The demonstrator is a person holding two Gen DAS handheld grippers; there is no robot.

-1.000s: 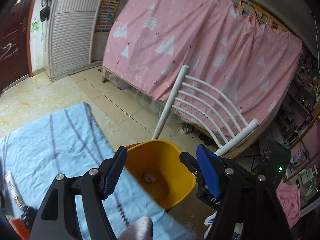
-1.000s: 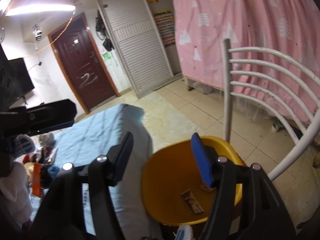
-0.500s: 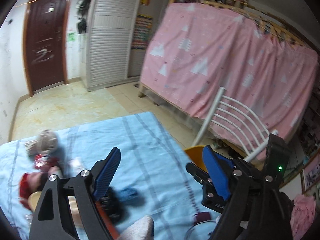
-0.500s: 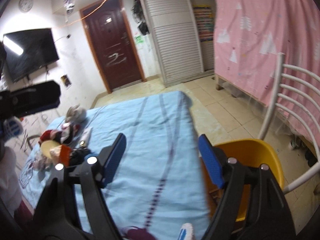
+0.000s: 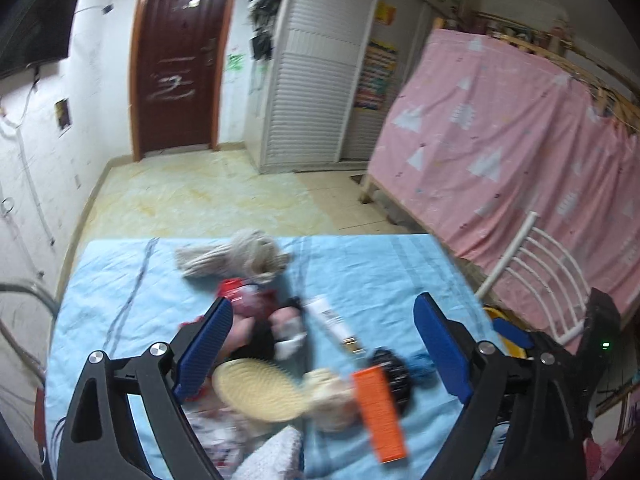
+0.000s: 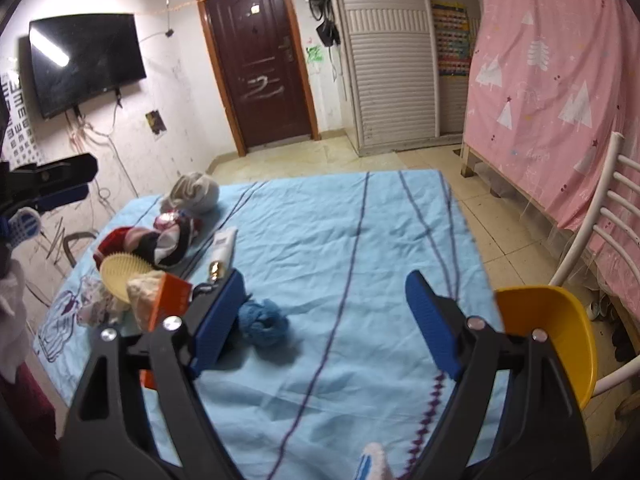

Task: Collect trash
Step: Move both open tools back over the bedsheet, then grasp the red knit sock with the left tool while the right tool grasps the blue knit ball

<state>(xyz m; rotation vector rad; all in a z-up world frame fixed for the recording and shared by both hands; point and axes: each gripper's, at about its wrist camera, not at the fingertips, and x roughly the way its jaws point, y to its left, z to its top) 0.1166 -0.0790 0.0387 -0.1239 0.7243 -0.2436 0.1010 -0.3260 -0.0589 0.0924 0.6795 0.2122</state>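
A pile of clutter lies on the light blue striped cloth (image 6: 344, 232): an orange box (image 5: 380, 412), a round yellow brush (image 5: 256, 392), a white tube (image 5: 332, 320), a beige sock bundle (image 5: 236, 260), red and dark fabric (image 6: 160, 244) and a blue yarn ball (image 6: 262, 322). My left gripper (image 5: 324, 354) is open and empty above the pile. My right gripper (image 6: 324, 320) is open and empty over the cloth, right of the yarn ball. The yellow bin (image 6: 556, 332) stands at the cloth's right edge.
A white slatted chair (image 6: 600, 216) stands behind the bin. A pink curtain (image 5: 520, 152) covers the bed frame on the right. A brown door (image 6: 260, 64), a white shutter cabinet (image 6: 388, 60) and a wall television (image 6: 84, 60) are at the back.
Both grippers have swung left, away from the yellow bin and over to the cloth. The left one now faces the clutter pile. Both stay open and empty.
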